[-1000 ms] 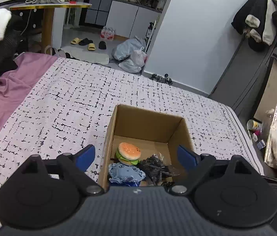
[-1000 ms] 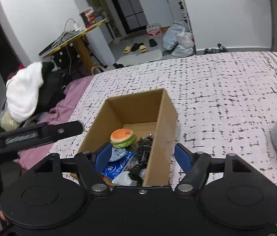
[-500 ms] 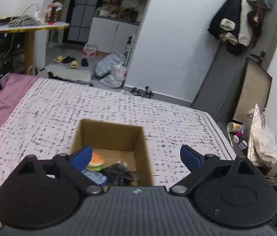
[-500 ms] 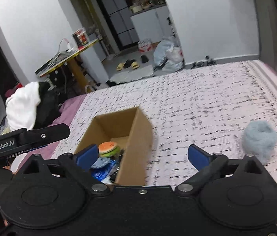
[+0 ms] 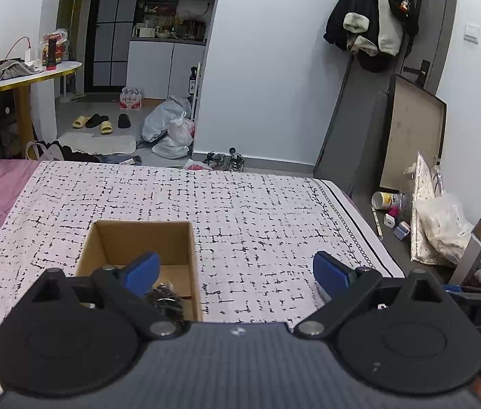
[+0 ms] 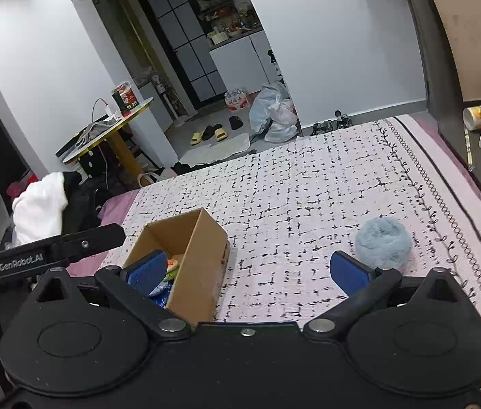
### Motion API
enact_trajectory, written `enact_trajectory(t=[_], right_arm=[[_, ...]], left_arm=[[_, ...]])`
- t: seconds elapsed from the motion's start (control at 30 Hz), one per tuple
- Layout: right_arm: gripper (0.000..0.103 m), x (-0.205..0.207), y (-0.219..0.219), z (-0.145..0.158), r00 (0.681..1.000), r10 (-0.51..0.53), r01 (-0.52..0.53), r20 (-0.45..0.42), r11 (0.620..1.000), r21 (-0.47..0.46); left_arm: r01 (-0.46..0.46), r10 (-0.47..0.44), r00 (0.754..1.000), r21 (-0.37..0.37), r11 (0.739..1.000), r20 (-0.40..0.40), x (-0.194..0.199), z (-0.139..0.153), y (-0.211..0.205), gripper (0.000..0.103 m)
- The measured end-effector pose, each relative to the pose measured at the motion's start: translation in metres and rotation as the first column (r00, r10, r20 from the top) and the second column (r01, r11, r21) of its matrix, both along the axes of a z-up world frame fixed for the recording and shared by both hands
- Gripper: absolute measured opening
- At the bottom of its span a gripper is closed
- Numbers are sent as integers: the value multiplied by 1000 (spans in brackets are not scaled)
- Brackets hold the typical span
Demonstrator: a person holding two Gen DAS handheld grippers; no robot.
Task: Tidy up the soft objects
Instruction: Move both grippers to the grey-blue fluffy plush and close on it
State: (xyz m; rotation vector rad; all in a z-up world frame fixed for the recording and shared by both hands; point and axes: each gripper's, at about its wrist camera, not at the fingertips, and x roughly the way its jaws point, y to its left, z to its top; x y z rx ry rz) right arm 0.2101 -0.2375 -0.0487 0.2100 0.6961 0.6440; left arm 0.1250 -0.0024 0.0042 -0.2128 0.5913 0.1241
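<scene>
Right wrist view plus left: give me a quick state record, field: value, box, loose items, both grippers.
surface: patterned bedspread
box: open cardboard box on the bedspread, upright
box contents: burger toy, blue packet, dark tangled item
loose item: fluffy blue ball on the bedspread, right of the box, apart from it
left gripper: open, empty
right gripper: open, empty, ball just beyond its right finger

White walls [image 5: 274, 51] enclose the room. At upper left of the left wrist view, a doorway opens onto a dark grid-paned door [image 5: 110, 17] and white cabinets [image 5: 165, 68]. A round yellow-legged table [image 5: 25, 75] stands at far left. Slippers [image 5: 92, 122] and plastic bags [image 5: 172, 129] lie on the grey floor [image 5: 70, 116]. Coats [image 5: 373, 24] hang at upper right. A patterned bedspread [image 5: 257, 211] fills the lower centre.
</scene>
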Motion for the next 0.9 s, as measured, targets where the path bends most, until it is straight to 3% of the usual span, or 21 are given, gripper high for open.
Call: enact_trajectory(t=[0.5,0.9], right_arm=[[103,3,-51,-16,1000,16,-18,-25,998,-58],[103,29,-86,-44,993,-44,37,-108,997,-69]], left_arm=[[33,-28,998,95,995,-51,10,-7,-48,96],[91,-83,991,68,994,-103,44,-39,-79,96]])
